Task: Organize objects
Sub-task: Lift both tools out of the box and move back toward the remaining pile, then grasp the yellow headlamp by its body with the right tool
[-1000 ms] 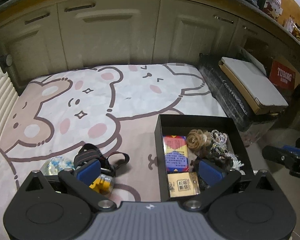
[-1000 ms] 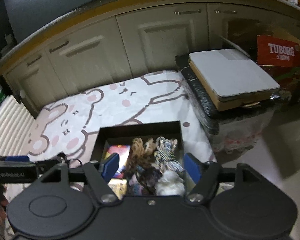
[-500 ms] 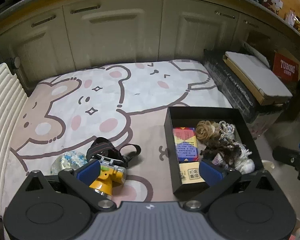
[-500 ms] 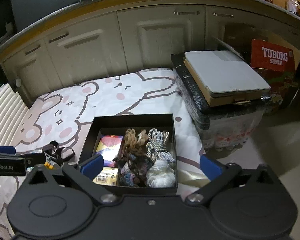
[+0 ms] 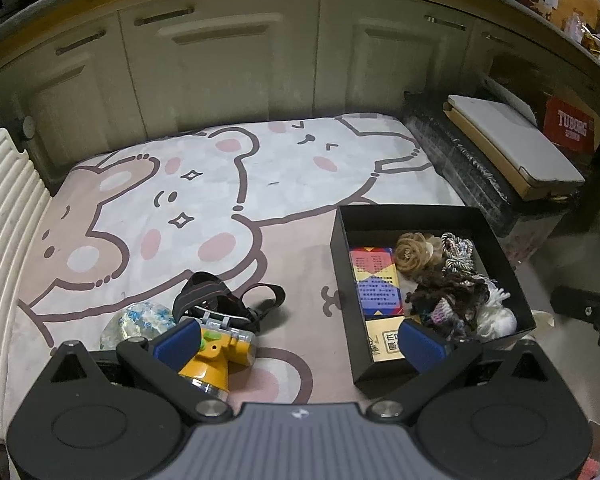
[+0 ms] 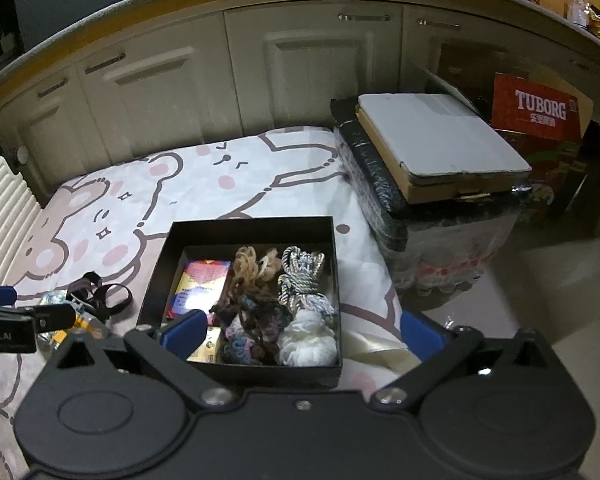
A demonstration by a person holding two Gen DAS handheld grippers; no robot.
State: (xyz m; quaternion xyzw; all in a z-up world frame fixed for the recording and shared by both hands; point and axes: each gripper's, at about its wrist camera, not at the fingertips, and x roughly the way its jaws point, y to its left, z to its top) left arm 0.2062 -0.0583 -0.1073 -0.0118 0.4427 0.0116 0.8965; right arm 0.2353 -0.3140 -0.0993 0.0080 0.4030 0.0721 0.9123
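Step in hand appears to be pickup: left gripper [image 5: 298, 338] and right gripper [image 6: 302, 330] both spread and empty, yellow headlamp [image 5: 216, 350] and blue-patterned bundle [image 5: 138, 320] left of black box [image 5: 414, 212], next move a left-side descent onto headlamp.

"TUBORG", white on red carton [image 6: 540, 108], far right by cabinets; small line under it too small to read. Same carton [image 5: 571, 128] in left wrist view. "RoboLAI" (partly cut off) on left gripper [image 6: 8, 334] body, near left. Cards in black box [image 6: 256, 228]: print unreadable.
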